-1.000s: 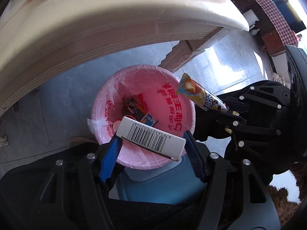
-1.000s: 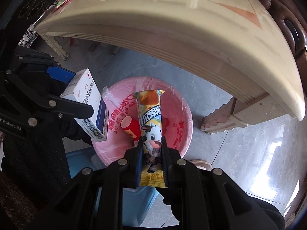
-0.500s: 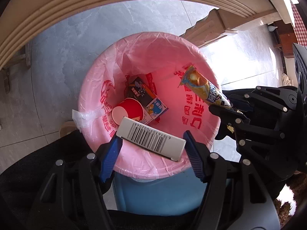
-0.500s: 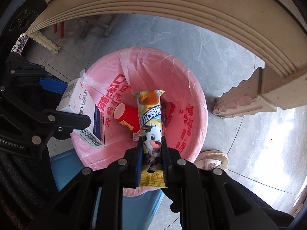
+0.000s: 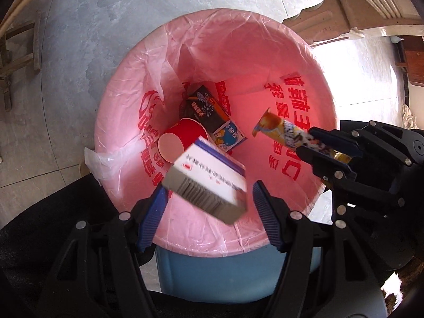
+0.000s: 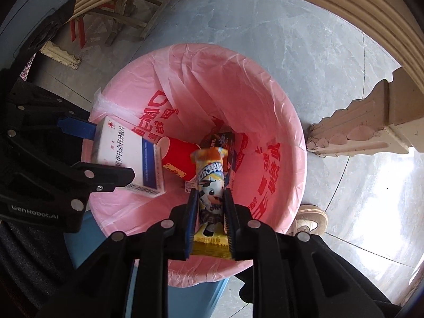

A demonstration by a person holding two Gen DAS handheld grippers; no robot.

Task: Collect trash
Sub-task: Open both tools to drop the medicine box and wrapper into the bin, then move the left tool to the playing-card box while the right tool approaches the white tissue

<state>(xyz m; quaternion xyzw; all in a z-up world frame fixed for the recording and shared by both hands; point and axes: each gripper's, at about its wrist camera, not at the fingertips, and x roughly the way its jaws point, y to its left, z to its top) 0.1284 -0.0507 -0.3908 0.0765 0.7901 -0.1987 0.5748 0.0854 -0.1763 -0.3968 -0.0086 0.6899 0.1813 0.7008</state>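
A blue bin [image 5: 225,273] lined with a pink bag [image 5: 119,92] stands right below both grippers. In it lie a red paper cup [image 5: 180,137] and a dark milk carton [image 5: 212,119]. My left gripper [image 5: 208,186] is over the bin's near rim. The white box [image 5: 206,182] is tilted and blurred between its blue pads, with a gap at the right pad. My right gripper [image 6: 210,192] points down into the pink bag [image 6: 291,132]. Its jaws are opening, and the yellow snack wrapper [image 6: 210,175] still stands loose between the pads.
The cream table's curved edge arches over the top of both views, and its carved leg [image 6: 357,129] stands right of the bin. A shoe [image 6: 310,220] rests on the grey tile floor by the rim. A wooden stool [image 6: 119,13] sits beyond.
Both grippers have sunk closer to the bin. The white box has tipped forward and come loose from the left pads. The right pads have spread slightly from the wrapper.
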